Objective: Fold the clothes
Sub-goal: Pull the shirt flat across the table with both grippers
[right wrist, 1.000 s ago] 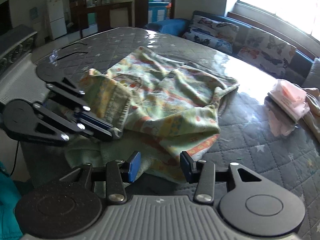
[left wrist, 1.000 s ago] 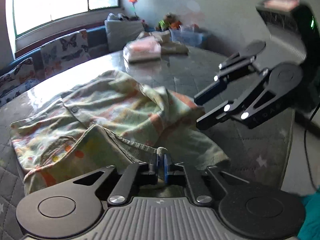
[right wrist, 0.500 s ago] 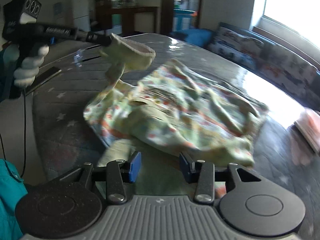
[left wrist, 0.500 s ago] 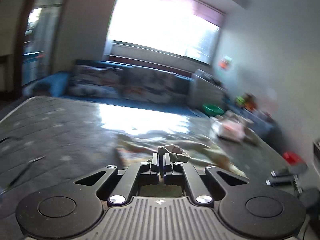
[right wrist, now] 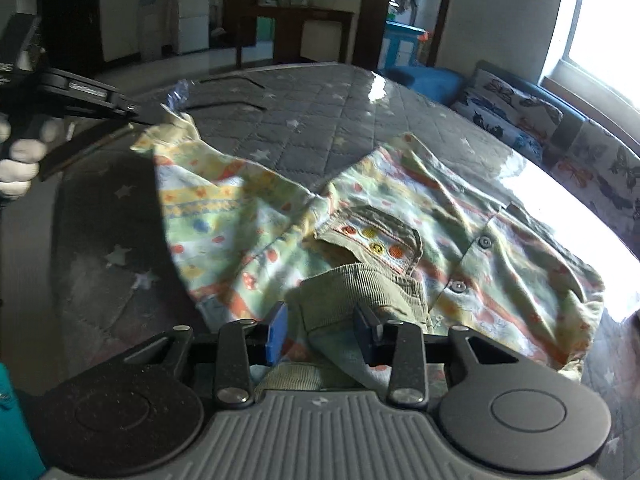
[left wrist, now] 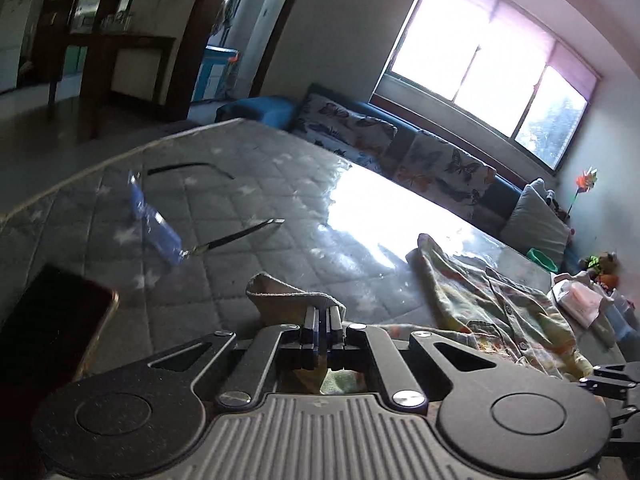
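Observation:
A pale green child's shirt (right wrist: pixel 400 216) with orange and yellow dots lies crumpled on the grey quilted table (right wrist: pixel 320 112). My left gripper (left wrist: pixel 321 322) is shut on the shirt's sleeve cuff (left wrist: pixel 288 292); in the right wrist view it (right wrist: pixel 152 118) holds the sleeve (right wrist: pixel 208 184) stretched out to the left above the table. My right gripper (right wrist: pixel 320 330) is open, its blue pads (right wrist: pixel 276 332) on either side of a ribbed olive cuff (right wrist: pixel 352 292) at the shirt's near edge. The shirt body also shows in the left wrist view (left wrist: pixel 492 304).
A dark phone (left wrist: pixel 48 320) lies at the table's near left. A blue-handled tool (left wrist: pixel 168 236) and a thin black cable (left wrist: pixel 188 168) lie on the left half. Folded pink and white clothes (left wrist: pixel 576 300) sit at the far right. A butterfly-print sofa (left wrist: pixel 400 140) runs behind the table.
My left gripper has swung left and away with the sleeve cuff, pulling the sleeve out straight. My right gripper has moved forward over the shirt's near cuff and stays open.

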Demonstrator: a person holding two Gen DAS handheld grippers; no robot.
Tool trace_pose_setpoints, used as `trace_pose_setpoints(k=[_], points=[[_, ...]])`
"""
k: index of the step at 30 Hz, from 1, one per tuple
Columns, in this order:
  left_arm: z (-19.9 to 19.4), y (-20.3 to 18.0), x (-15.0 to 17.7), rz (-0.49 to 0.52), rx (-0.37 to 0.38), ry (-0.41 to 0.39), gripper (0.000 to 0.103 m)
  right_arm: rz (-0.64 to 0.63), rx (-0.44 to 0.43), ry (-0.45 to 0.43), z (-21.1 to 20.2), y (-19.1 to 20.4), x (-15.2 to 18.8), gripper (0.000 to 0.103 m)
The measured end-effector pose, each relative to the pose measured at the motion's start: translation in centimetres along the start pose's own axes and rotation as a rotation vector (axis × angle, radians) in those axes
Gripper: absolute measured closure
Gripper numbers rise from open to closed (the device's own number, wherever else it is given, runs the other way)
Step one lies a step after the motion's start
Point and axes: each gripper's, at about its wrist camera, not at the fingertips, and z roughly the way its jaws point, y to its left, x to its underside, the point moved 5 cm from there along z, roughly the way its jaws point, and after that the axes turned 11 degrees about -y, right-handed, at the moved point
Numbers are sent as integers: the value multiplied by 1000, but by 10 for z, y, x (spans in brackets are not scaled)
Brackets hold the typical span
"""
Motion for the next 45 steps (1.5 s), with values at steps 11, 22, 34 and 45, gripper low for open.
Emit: trace_pose_setpoints(k=[11,22,34,45], points=[[4,-3,2,9,1,-2,99,21,60,-83,-18,-7,-4,99],[7,-9,5,27,5,20,99,128,184,-204,-87,-56,-15,100],[8,-17,11,82,-22,42,79,220,370,-278,-124,-102,-4,102],[20,-16,20,98,-35,74,88,362,459,-245,-165,-140,43,97]])
